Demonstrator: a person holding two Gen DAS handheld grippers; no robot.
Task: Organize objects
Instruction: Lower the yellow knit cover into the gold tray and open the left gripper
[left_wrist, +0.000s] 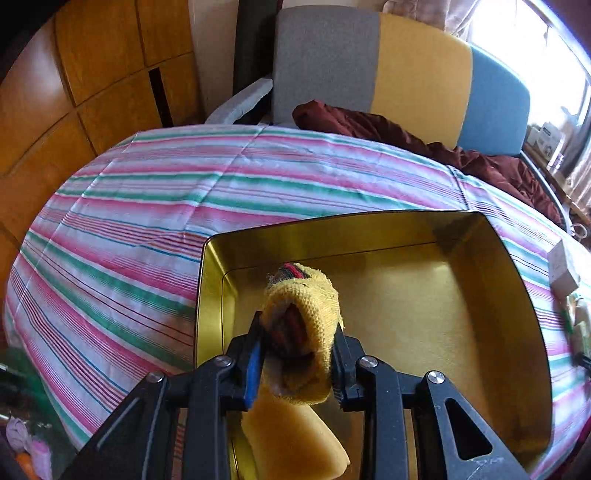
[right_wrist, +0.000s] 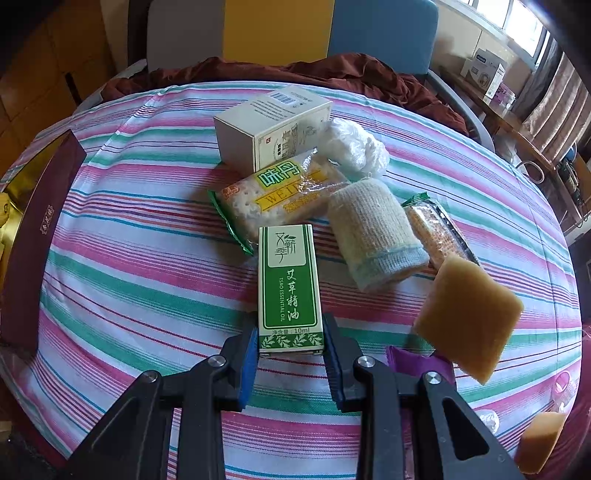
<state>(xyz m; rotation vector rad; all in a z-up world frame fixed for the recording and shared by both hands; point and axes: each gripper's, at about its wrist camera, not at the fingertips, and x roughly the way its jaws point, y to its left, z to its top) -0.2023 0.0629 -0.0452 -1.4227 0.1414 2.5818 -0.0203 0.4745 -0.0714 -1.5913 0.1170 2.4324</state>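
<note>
My left gripper is shut on a yellow knitted roll with dark red fabric inside. It holds the roll over the near left part of an open gold tin. A yellow sponge shows just under the fingers. In the right wrist view, my right gripper is shut on the near end of a green and white essential oil box, which lies on the striped cloth. The tin's maroon outer wall is at the far left.
Beyond the oil box lie a cracker packet, a white carton, a white plastic bundle, a cream rolled cloth and a second snack packet. Two sponges are at the right. A sofa stands behind.
</note>
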